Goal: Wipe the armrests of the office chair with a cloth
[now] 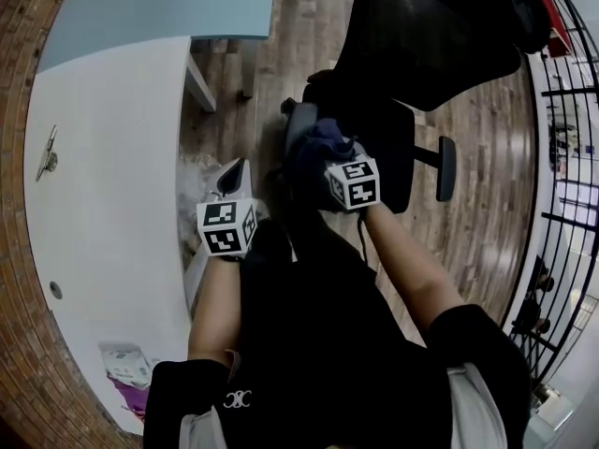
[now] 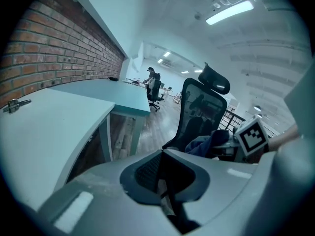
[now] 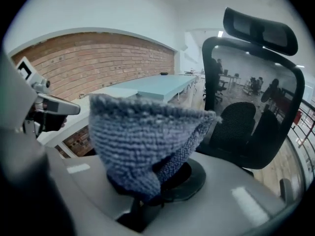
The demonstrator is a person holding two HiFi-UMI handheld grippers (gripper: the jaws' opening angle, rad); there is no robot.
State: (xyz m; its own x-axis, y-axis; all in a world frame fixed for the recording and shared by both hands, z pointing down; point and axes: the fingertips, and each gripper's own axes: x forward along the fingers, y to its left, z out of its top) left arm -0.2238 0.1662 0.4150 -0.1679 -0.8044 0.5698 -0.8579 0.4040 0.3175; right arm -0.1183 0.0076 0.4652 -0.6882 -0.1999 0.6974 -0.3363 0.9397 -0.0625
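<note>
Wood-floor office, brick wall: right gripper [image 3: 147,200] fingers pinching a blue knit cloth [image 3: 138,141] near the office chair [image 3: 251,112]; left gripper [image 2: 166,195] fingers pressed together.

Cloth [image 3: 142,141]: blue-grey, ribbed knit pattern. Office chair [image 1: 421,36]: black, mesh back. Desk [image 1: 103,185]: white, with pale blue section. Wall [image 2: 54,53]: red-brown brick. Floor [image 1: 487,204]: brown wood planks.

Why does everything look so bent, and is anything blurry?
Head view: the wide lens bows the brick wall and white desk into arcs. Left gripper view: the ceiling light glares; the left gripper is soft up close. Right gripper view: the cloth is sharp, corners dark.
</note>
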